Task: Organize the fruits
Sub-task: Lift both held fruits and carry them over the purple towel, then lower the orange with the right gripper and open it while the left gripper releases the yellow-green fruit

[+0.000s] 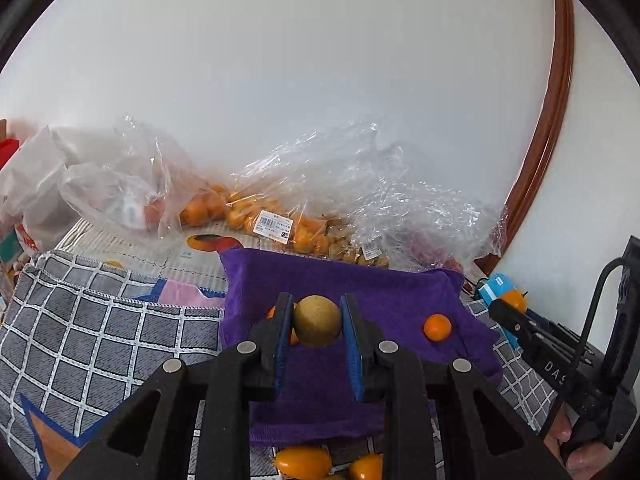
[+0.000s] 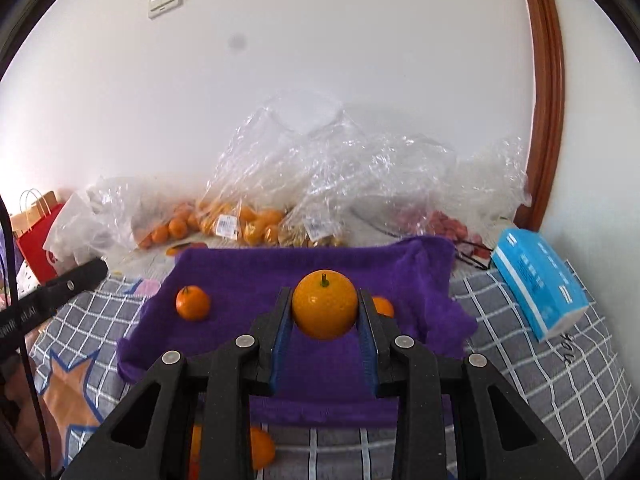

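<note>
My left gripper (image 1: 317,320) is shut on a round tan-brown fruit (image 1: 318,321), held above a purple towel (image 1: 360,288). A small orange (image 1: 437,327) lies on that towel to the right; another orange (image 1: 273,313) peeks out behind the left finger. My right gripper (image 2: 325,312) is shut on a stemmed orange (image 2: 325,305) above the purple towel (image 2: 248,272). A small orange (image 2: 193,302) rests on the towel at left, and another orange (image 2: 383,305) shows behind the right finger. The right gripper (image 1: 507,307) appears at the edge of the left wrist view with its orange.
Clear plastic bags of oranges (image 1: 256,212) and small brown fruits (image 1: 352,254) lie along the wall. A blue tissue box (image 2: 538,284) sits at right. More orange fruits (image 1: 304,462) lie on the checked cloth (image 1: 80,328) near me. A red paper bag (image 2: 36,244) stands at left.
</note>
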### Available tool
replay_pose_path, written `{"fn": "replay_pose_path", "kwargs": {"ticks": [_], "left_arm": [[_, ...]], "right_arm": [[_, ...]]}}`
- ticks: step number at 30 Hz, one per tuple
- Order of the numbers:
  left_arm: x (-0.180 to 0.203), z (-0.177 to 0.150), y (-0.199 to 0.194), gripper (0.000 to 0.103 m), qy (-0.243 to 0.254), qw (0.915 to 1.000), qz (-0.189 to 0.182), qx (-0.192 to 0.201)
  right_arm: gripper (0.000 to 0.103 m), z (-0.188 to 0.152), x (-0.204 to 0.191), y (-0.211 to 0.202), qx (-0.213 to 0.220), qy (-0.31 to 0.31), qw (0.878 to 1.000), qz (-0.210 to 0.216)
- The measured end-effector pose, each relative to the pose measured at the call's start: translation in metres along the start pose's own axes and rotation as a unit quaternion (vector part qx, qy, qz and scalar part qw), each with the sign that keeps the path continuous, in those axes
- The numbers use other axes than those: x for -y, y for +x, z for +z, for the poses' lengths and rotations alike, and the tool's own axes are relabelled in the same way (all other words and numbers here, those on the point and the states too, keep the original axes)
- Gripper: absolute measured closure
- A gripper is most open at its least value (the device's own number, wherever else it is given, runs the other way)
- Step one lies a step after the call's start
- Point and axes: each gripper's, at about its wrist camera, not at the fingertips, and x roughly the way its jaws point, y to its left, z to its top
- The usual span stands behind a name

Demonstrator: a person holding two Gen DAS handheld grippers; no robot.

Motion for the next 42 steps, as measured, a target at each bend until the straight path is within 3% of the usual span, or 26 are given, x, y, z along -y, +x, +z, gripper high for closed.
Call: {"fn": "replay_pose_path", "kwargs": {"ticks": [10,18,42], "left_arm": [[-0.007,-0.015,0.027,0.08,0.004,0.9998,0.012,-0.016],[-0.006,-0.024,0.04,0.08,0.011,0.9997,0.008,-0.02],[-0.015,-0.03,0.053,0.08,-0.014,0.999,-0.009,-0.043]], "right_arm": [[0.072,-0.017,0.008,0.036,-0.009,0.0,1.0,0.001],[0.072,-0.017,0.026,0.04,-0.003,0.016,1.0,-0.018],[0.072,-0.041,0.039,0.073,-0.069,0.047,0.996,-0.032]]}}
